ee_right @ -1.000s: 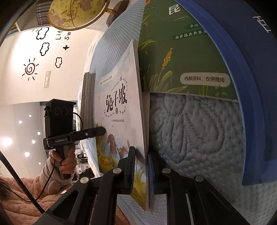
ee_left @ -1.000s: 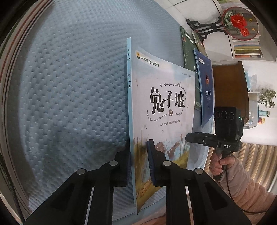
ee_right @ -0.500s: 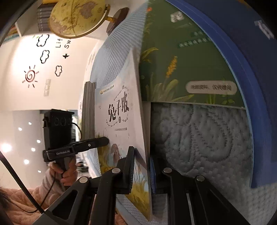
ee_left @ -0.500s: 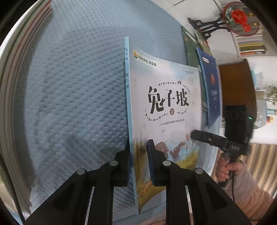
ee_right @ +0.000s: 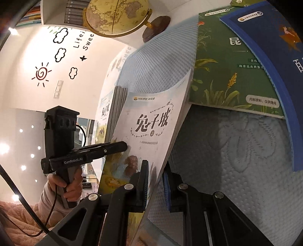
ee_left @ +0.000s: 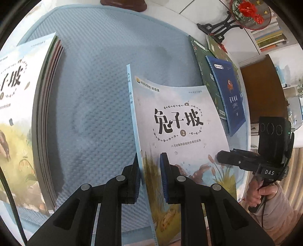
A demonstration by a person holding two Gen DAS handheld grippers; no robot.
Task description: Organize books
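Both claws pinch the pale "2" picture book (ee_left: 181,123): left gripper (ee_left: 149,177) at its spine edge, right gripper (ee_right: 154,181) at its open edge, apparently clear of the blue quilted mat (ee_left: 90,98). Bare mat separates the left book stack (ee_left: 17,106) from the green book (ee_right: 223,75) and navy book (ee_right: 280,56). Only the right view shows the globe (ee_right: 115,17).

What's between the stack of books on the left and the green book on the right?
Bare blue mat, plus the lifted pale book both grippers clamp, before the green book; stack; left wrist view.
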